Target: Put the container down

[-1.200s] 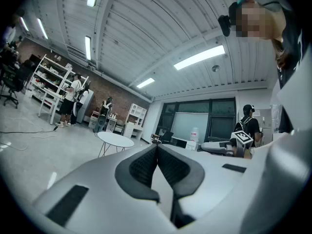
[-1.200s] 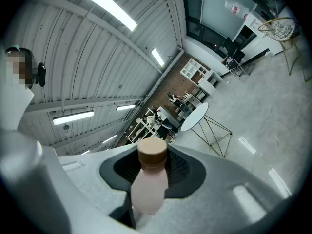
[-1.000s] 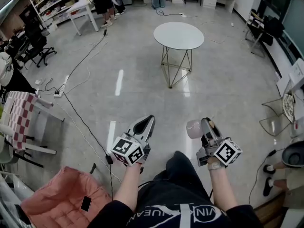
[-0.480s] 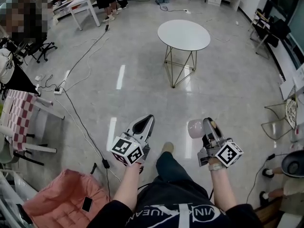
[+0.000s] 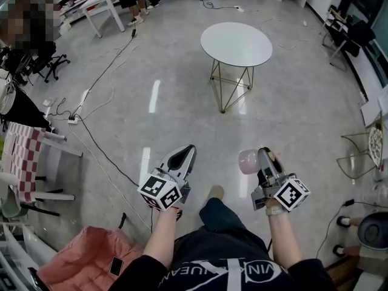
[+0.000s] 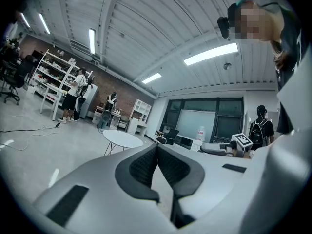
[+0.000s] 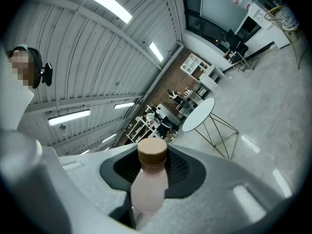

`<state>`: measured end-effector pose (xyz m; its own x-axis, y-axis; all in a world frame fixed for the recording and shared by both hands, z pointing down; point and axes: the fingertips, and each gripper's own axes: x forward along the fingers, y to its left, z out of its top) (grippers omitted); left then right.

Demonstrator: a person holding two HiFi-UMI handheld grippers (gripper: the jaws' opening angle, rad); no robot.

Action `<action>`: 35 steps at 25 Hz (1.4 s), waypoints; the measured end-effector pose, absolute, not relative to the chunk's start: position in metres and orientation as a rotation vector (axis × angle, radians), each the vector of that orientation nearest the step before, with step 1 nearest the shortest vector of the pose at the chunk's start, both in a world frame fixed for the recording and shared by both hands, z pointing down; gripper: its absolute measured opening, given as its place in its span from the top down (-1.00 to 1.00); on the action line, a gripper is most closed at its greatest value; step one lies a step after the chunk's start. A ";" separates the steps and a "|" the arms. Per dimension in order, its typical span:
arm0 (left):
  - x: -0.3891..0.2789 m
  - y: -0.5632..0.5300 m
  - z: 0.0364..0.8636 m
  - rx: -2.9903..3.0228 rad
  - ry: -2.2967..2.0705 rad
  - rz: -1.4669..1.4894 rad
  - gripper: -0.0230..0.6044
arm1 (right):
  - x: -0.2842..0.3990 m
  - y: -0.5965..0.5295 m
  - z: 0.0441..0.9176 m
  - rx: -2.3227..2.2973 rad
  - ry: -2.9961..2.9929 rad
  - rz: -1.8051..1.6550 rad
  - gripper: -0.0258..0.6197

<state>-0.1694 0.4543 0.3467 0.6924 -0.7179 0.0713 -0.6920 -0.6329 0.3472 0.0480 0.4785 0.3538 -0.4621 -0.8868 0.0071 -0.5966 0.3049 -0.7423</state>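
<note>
The task is in its carrying step, and nothing has been set down yet. The pale pink plastic bottle-shaped container with a tan round cap (image 7: 147,182) is held in the air over the glossy grey floor (image 5: 182,102). It is in front of the person's (image 5: 224,259) body and rests on no surface. The only free surface ahead is the round white counter on thin wire legs (image 5: 236,44), which is well apart from both hands. It looks like the likely place to set the container, though the frames do not settle that.

The next move calls for bringing the container over a surface. In the head view it (image 5: 247,162) juts sideways from the jaws towards the person's left instead of standing up. The wrist would probably have to roll until the base faces down. After that the container is lowered until it bears its own weight, and only then are the jaws opened.

The right tongs (image 5: 262,156) are partly closed. Their dark ribbed pads (image 7: 178,167) press on both sides of the container just below its cap, so they have a firm hold of it.

The left tongs (image 5: 182,158) are closed with their tips meeting. Nothing is between the jaws in the left gripper view (image 6: 157,152), and they touch nothing. They hang beside the right tongs and take no part in the grip.
</note>
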 end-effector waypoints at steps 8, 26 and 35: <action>-0.162 0.393 0.341 2.581 -1.081 -0.091 0.88 | 0.053 0.421 0.358 -1.335 2.160 -0.971 0.54; -0.138 0.317 0.350 2.581 -1.059 -0.082 0.88 | 0.073 0.348 0.365 -1.336 2.158 -0.981 0.54; -0.141 0.311 0.358 2.569 -1.052 -0.041 0.88 | 0.059 0.336 0.373 -1.378 2.227 -0.965 0.54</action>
<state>-0.1414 0.3115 0.3578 0.7220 -0.6833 0.1090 -0.6727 -0.6563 0.3418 0.0594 0.3365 0.3735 -0.4660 -0.8830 0.0568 -0.6453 0.2953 -0.7045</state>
